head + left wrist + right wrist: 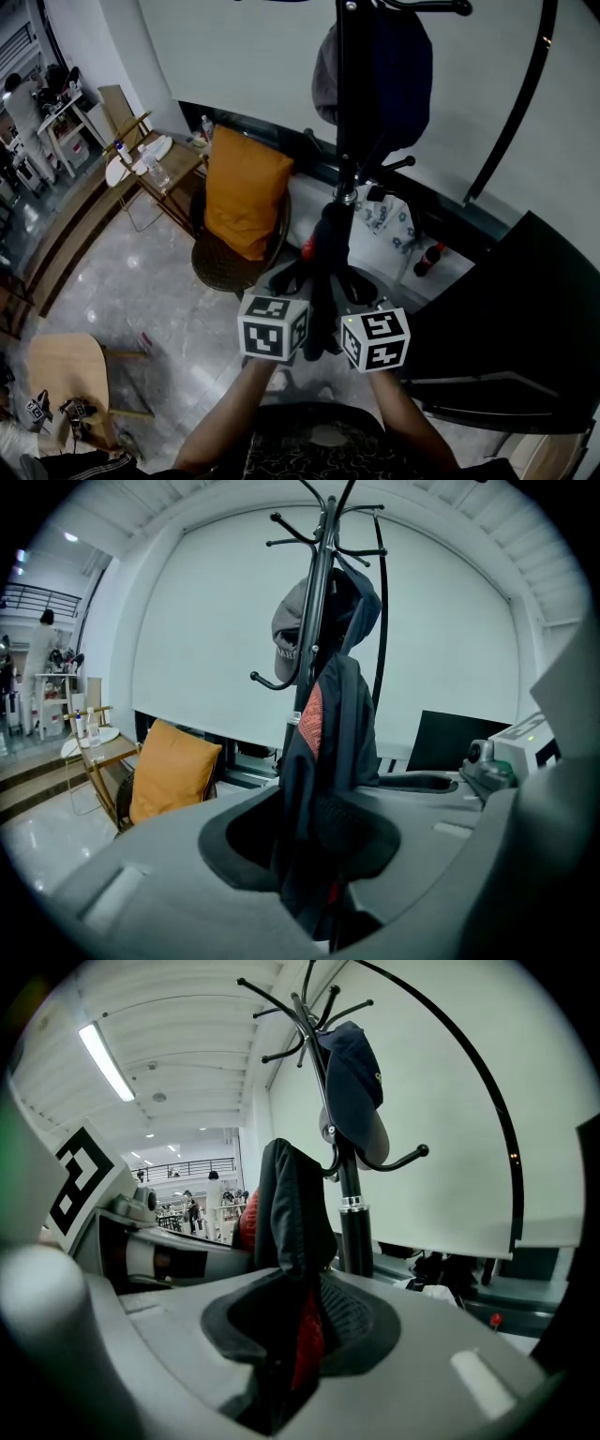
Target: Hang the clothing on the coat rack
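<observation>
Both claws are gripping the jacket. The left claw (314, 860) is clamping a fold of dark fabric. The right claw (298, 1344) is pinching another fold, with red lining showing between its jaws. In the head view the two are working side by side, left claw (298, 279) and right claw (352, 283), and are holding the jacket (328, 248) bunched and upright.

The jacket is sitting right against the pole of the coat rack (345, 103); touching or just beside, cannot tell. A grey cap (286, 635) and a navy cap (358, 1077) are hanging on the rack above the jacket and are crowding the pole there. A lower hook (403, 1159) is sticking out just beside the jacket's top.

A black arc lamp arm (517, 103) is curving past the rack on the right. An orange cushion (246, 192) is leaning in a round chair (217, 267) left of the rack. Further left, a small wooden surface (178, 159) is carrying a bottle (159, 174). A red-capped bottle (426, 260) is standing low by the wall. A wooden stool (64, 367) is standing on the floor at lower left.
</observation>
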Motion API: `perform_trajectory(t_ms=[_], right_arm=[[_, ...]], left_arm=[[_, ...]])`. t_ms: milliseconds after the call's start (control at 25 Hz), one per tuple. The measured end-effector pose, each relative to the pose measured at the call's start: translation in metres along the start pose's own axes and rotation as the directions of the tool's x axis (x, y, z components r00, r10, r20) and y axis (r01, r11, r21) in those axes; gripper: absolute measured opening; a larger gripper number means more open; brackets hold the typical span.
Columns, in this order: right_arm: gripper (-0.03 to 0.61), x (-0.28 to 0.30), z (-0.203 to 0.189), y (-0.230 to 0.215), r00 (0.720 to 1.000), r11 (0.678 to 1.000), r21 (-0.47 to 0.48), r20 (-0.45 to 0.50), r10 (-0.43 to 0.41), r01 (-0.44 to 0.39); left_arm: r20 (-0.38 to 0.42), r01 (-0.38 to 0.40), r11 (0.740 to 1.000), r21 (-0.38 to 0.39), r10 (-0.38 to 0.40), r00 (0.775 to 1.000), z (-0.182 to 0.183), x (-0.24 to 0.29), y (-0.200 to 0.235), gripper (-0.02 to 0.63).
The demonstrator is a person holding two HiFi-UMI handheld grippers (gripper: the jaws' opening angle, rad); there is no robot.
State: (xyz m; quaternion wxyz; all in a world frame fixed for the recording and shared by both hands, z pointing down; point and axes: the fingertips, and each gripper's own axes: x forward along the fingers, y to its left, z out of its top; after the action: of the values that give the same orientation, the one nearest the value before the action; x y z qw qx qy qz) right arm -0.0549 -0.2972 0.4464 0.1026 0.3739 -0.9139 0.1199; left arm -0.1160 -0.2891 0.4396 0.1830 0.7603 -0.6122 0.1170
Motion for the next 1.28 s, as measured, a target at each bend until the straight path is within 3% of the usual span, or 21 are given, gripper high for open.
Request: perform_trajectory(t_ms=[520,1280], right_arm=[[0.086,-0.023,0.012,0.014,0.999,1.0,0.014,0.047,0.024,-0.025],[0.074,-0.036,0.032,0.078,0.991,0.997,0.026,0.11,-0.077,0.074]], left_arm=[[0.02,-0.02,1.0,-0.016,0.021,1.0,-0.001,-0.026,-0.012,0.08],[0.03,0.104,0.994,0.019,-0.104,0.994,-0.004,-0.077,0.01,0.078]])
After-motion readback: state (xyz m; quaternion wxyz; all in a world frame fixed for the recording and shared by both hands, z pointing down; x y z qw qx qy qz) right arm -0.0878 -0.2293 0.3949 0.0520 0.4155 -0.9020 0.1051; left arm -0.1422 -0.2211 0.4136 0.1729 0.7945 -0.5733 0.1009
